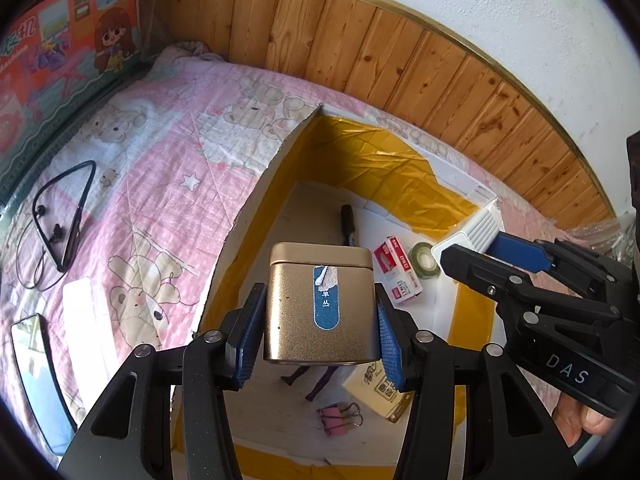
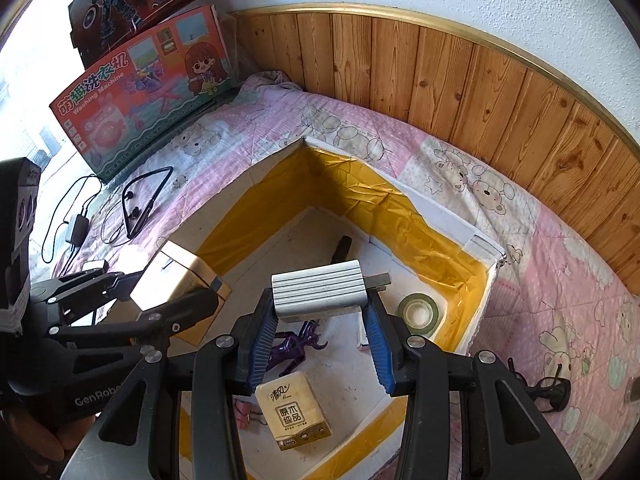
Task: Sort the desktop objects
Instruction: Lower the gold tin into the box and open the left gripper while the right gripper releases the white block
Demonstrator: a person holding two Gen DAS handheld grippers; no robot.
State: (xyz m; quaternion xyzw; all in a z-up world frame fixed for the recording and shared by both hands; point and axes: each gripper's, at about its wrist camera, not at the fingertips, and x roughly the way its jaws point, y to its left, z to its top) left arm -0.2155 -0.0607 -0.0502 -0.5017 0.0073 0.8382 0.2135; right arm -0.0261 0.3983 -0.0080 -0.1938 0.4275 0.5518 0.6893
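Left gripper [image 1: 320,320] clamped on square gold metal tin [image 1: 321,300]; right gripper [image 2: 320,328] clamped on ribbed white-grey block [image 2: 318,290]; both above yellow-taped white box [image 2: 460,280].

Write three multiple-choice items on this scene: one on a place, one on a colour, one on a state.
1. Where does the roll of tape lie?
A. inside the box
B. on the quilt
C. on the tin

2. What colour is the binder clip?
A. green
B. pink
C. black

3. What is the left gripper doing?
A. hanging open and bare
B. holding the tissue pack
C. holding the gold tin

Answers: 1 A, the tape rests on the box floor near its yellow-lined wall. 2 B, it shows pink beside the tissue pack. 3 C, the blue pads press the tin's sides above the box.
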